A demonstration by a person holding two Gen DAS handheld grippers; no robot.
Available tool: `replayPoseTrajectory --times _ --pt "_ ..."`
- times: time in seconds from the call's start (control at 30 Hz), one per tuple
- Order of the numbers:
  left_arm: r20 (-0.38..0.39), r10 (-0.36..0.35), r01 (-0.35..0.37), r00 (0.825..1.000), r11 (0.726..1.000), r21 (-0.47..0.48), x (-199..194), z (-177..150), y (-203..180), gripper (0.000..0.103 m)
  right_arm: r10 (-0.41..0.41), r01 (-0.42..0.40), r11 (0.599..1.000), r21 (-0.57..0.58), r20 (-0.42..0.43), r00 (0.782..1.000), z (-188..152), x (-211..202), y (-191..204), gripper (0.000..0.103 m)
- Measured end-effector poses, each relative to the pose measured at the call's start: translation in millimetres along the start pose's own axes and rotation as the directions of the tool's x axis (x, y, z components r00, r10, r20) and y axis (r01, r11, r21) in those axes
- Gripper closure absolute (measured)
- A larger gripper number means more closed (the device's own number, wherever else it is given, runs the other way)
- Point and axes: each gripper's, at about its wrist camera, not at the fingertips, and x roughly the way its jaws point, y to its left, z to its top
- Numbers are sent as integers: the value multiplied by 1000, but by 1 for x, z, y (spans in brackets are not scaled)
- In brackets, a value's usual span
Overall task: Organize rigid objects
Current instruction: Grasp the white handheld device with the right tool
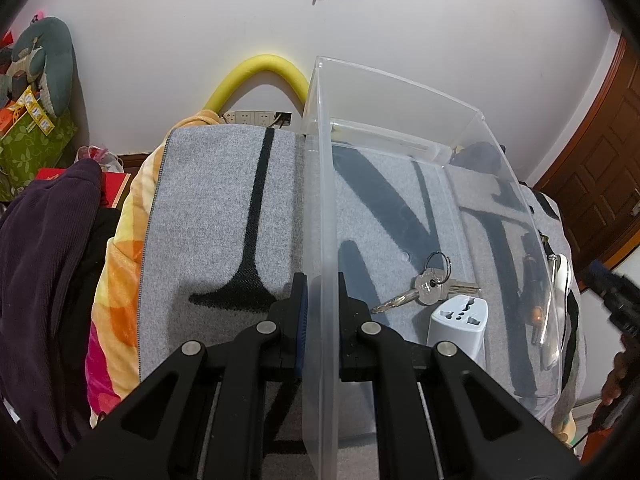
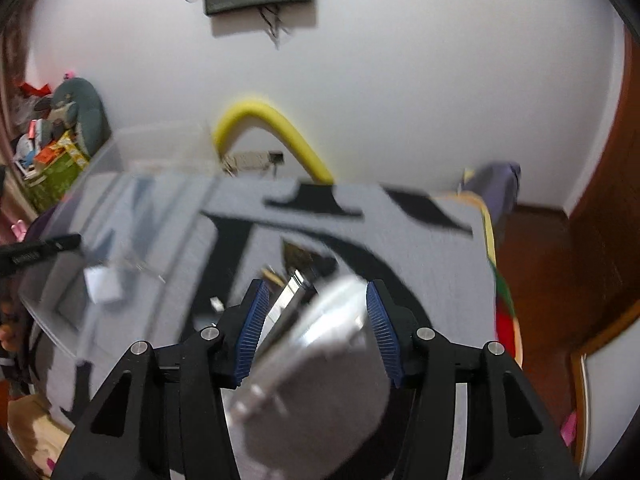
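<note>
Keys (image 1: 428,288) and a white plug adapter (image 1: 460,326) already lie in the clear box (image 1: 400,92) on the gray blanket (image 1: 208,208). The left gripper (image 1: 320,292) pinches the box wall. The right gripper (image 2: 316,300) holds a blurry silver thing (image 2: 320,344), its long side pointing away. Next, it probably needs carrying left over the box.
</note>
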Motion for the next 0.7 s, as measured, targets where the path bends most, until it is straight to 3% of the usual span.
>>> replayPoseTrajectory --times 0.13,0.2,0.43,0.7 --pt "-8 4 -4 1000 1000 0 1 -1 1 93 20 -19 1000 21 -82 996 -18 21 -12 55" --pt "-9 8 -8 1000 1000 0 2 -1 1 93 45 -42 998 44 -77 996 -23 21 -17 49" --pt "-11 11 -11 1000 1000 0 3 -1 1 93 68 -60 995 85 -94 993 -23 37 -13 44" --pt "-10 8 -8 1000 1000 -2 3 -1 1 93 85 -73 989 129 -94 992 -30 32 -24 44"
